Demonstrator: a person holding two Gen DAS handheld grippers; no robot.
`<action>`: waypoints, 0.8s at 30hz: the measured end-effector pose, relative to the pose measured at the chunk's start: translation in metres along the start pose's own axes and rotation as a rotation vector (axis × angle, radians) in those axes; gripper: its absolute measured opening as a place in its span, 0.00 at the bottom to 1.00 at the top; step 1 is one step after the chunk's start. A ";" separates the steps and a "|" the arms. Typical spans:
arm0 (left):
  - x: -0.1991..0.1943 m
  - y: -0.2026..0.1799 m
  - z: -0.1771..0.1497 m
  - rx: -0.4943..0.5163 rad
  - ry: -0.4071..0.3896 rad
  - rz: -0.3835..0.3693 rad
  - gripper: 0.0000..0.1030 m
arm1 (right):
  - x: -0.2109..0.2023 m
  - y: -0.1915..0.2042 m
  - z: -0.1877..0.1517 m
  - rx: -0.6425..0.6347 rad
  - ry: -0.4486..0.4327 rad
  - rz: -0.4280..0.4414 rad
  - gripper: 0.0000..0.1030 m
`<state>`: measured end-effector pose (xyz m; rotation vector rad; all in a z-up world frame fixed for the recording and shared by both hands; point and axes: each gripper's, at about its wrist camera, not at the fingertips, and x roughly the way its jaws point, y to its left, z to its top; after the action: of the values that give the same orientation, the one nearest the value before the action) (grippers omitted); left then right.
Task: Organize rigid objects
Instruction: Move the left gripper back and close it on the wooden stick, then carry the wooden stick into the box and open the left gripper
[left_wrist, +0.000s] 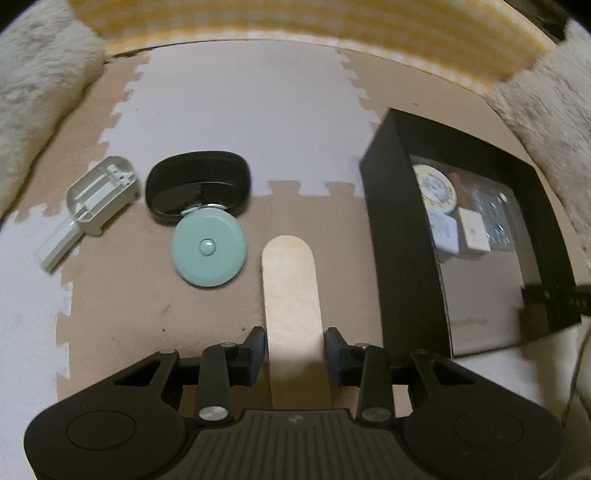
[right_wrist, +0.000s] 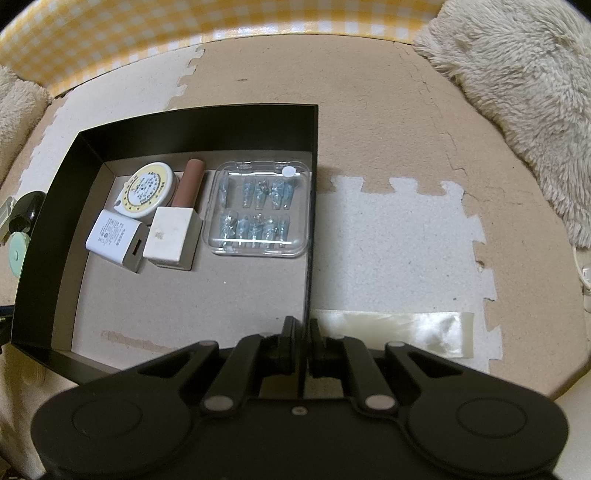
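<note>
Two grippers were in play: the left gripper (left_wrist: 295, 350) had its jaws spread either side of a wooden stick (left_wrist: 291, 295), the pads flanking the stick without clearly touching it, while the right gripper (right_wrist: 303, 345) was pressed together on the near wall of the black box (right_wrist: 312, 221), pinching that thin wall to steady it. The stick lay flat on the foam floor mat (left_wrist: 122, 306), pointing away from the camera, with the teal round case (left_wrist: 208, 251) just beside it to the left, and a black oval case (left_wrist: 197, 186) and a grey plastic part (left_wrist: 99, 195) farther off. Inside the box already sat a round yellow-rimmed tape (right_wrist: 149, 188), a white charger (right_wrist: 116, 240), a brown tube with a white cap (right_wrist: 181, 218) and a clear case of small blue pieces (right_wrist: 258, 210). My read: the stick was next. Closing squarely across its width, near the middle, should stop it pivoting; the free front half of the box looked the roomy landing spot.
</note>
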<state>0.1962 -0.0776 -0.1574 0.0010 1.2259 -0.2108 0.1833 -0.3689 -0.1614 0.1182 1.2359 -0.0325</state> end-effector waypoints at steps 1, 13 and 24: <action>0.001 -0.002 -0.002 -0.010 -0.007 0.014 0.37 | 0.000 0.000 0.000 -0.001 0.000 0.000 0.08; -0.017 -0.001 0.001 -0.046 -0.111 0.037 0.35 | 0.000 0.000 0.000 -0.002 0.001 -0.001 0.08; -0.055 -0.006 0.018 0.023 -0.262 -0.010 0.34 | 0.000 0.001 0.000 -0.003 0.001 -0.001 0.08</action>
<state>0.1942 -0.0768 -0.0996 -0.0122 0.9625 -0.2266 0.1832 -0.3678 -0.1614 0.1146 1.2371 -0.0318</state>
